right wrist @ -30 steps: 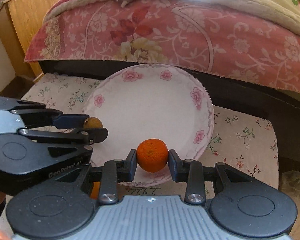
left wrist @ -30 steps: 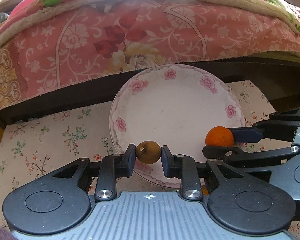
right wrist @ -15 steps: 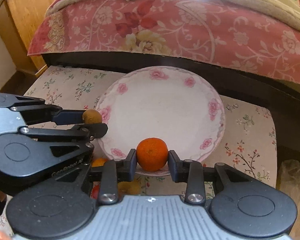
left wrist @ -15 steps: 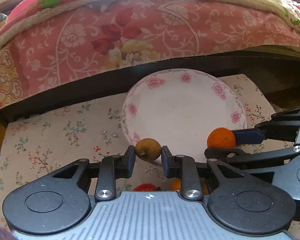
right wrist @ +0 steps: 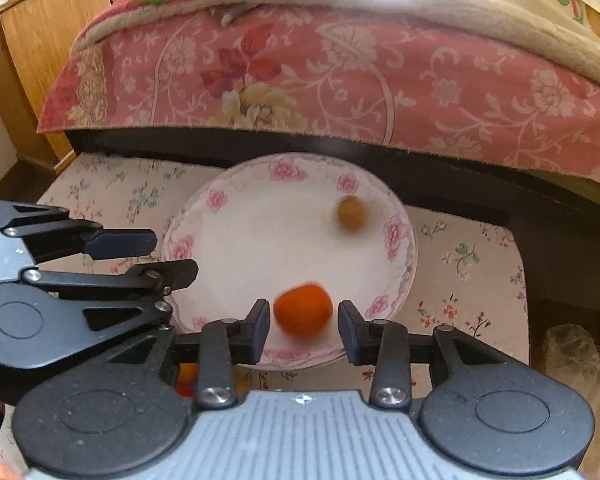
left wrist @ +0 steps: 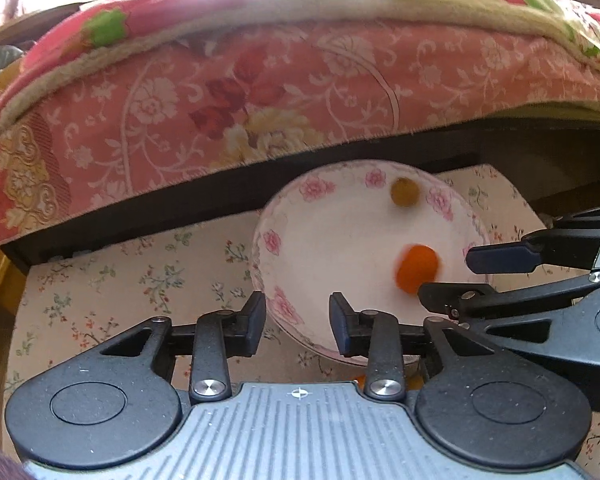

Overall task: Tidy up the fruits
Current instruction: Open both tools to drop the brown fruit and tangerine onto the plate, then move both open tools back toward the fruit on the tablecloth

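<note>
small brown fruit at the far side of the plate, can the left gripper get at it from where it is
Probably yes. The left gripper is open and empty at the plate's near rim; the small brown fruit lies uncovered beyond. The orange sits right of that line.

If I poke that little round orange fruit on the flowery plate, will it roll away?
Probably yes. The little round orange fruit is ball-shaped and already looks blurred, as if rolling on the smooth white flowered plate. The plate's raised rim would likely stop it. The small brown round fruit near the far rim looks blurred too, so it may roll as easily.
</note>
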`<state>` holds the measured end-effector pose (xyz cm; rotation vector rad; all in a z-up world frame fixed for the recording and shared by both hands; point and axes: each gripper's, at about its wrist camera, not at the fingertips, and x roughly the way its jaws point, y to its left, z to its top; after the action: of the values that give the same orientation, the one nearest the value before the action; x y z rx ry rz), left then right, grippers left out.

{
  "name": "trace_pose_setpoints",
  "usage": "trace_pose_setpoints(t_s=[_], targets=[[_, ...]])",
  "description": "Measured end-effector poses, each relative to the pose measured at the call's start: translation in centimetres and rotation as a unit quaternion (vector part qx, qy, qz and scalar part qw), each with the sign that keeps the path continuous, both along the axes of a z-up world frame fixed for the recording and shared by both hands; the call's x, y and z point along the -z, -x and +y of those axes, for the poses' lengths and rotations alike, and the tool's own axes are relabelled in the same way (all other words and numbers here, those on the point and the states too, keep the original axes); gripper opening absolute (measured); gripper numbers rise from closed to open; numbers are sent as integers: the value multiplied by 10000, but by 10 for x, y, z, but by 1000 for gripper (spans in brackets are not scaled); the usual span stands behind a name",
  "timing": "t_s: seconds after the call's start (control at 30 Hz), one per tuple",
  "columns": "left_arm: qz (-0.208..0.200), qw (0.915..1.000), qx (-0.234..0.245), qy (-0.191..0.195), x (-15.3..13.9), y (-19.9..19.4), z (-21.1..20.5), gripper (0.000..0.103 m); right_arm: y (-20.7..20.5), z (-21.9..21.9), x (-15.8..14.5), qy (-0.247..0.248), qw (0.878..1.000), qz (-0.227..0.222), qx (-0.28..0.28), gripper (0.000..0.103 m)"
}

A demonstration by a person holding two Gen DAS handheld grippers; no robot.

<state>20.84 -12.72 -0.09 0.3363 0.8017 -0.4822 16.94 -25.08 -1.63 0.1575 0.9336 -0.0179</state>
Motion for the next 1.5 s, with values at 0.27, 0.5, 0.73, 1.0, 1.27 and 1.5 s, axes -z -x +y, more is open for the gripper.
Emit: trace_pose_setpoints(t_s=[0.27, 0.5, 0.73, 1.0, 1.27, 1.5], targets=[[-179, 9998, -38, -10, -8, 16, 7, 52, 10, -7, -21, -32, 9995, -272, 186, 46], [-202, 9997, -147, 28, -21, 35, 23, 53, 36, -9, -30, -119, 9990, -242, 344, 46], [-125, 9997, -206, 65, -25, 62, 49, 58, 71, 8, -30, -236, 9991, -132, 320, 46], [1, 9998, -192, -15, -20, 92, 81, 58, 95, 43, -31, -302, 9995, -85, 96, 46], [213, 9997, 55, -124, -4, 117, 101, 59, 108, 71, -19, -244, 9994, 93, -245, 46], [130, 9996, 133, -190, 7, 125, 130, 60, 109, 83, -15, -380, 9979, 99, -521, 46]])
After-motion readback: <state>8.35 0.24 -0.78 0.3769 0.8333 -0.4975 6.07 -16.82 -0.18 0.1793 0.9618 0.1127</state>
